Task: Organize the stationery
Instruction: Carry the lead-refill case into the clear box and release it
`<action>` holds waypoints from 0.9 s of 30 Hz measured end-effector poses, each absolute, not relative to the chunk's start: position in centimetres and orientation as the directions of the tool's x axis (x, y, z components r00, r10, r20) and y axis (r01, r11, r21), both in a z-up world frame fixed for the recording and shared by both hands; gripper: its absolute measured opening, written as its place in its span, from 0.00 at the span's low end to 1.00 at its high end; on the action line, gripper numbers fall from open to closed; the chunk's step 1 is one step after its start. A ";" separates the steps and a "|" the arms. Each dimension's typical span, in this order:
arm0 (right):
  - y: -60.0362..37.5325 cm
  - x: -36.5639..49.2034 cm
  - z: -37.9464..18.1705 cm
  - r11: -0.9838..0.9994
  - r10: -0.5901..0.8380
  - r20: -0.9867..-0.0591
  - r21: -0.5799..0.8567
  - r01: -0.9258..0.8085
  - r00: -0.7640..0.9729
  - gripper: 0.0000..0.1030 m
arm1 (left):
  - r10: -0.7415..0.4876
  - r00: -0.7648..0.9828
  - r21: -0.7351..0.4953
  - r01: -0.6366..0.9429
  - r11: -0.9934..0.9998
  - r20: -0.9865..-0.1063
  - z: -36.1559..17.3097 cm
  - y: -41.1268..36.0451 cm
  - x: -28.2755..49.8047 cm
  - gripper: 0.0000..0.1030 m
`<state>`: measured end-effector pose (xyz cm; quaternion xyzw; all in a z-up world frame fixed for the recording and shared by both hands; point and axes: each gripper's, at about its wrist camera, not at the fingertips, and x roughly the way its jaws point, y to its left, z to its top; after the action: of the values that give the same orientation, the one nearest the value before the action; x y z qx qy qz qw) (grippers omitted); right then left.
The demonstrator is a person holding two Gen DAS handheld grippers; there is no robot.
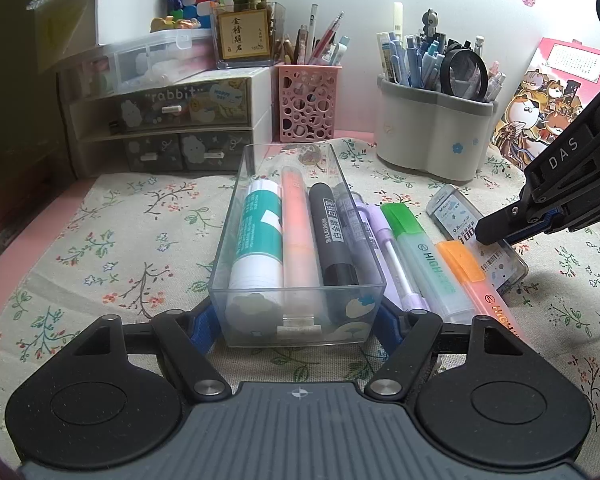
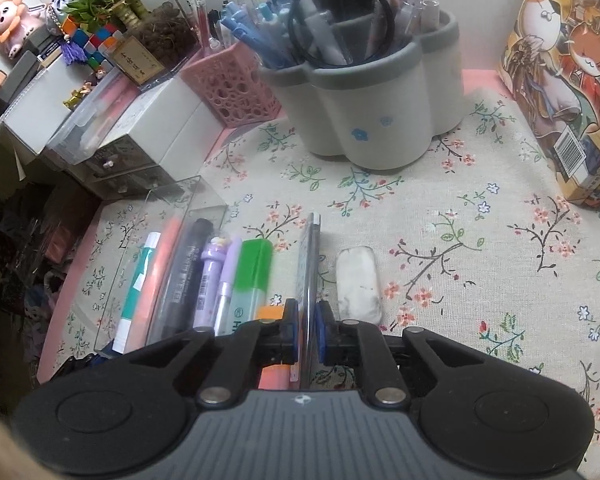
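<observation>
A clear plastic box [image 1: 236,216] stands on the floral cloth, and my left gripper [image 1: 298,320] is shut on its near end, a blue pad against each side wall. Inside lie a teal-and-white glue stick [image 1: 260,232], an orange highlighter [image 1: 296,224] and a black marker [image 1: 332,232]. To the right of the box lie a purple pen [image 1: 384,248], a green highlighter [image 1: 416,248] and an orange highlighter [image 1: 472,276]. My right gripper [image 2: 308,320] is shut on a flat clear lead case [image 2: 310,256], held edge-up; in the left wrist view my right gripper [image 1: 490,234] rests on the lead case [image 1: 500,264].
A worn white eraser [image 2: 358,284] lies just right of the lead case. Behind stand a grey flower-shaped pen holder [image 1: 432,132], a pink perforated pen cup [image 1: 308,100], a small drawer unit [image 1: 160,120] at the left and a cat-print box [image 1: 548,100] at the right.
</observation>
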<state>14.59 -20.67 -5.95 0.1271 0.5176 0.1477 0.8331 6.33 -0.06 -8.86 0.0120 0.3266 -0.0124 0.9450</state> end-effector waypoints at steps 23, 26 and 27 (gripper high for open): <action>-21.0 14.1 -3.4 0.821 0.461 -0.730 0.566 0.069 0.505 0.01 | -0.015 0.786 0.015 0.031 0.999 -0.618 -8.9 -0.1 6.3 0.71; -21.1 14.0 -3.1 0.783 0.486 -0.693 0.616 0.088 0.532 0.01 | -0.015 0.786 0.015 0.031 0.999 -0.618 -8.9 -0.1 6.3 0.71; -20.9 14.0 -2.9 0.773 0.497 -0.684 0.629 0.086 0.533 0.01 | -0.015 0.786 0.015 0.031 0.999 -0.618 -8.9 -0.1 6.3 0.71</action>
<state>14.00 -20.89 -2.92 0.3127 0.4664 0.1256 0.8179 6.34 -0.06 -8.86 0.0119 0.3266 -0.0122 0.9450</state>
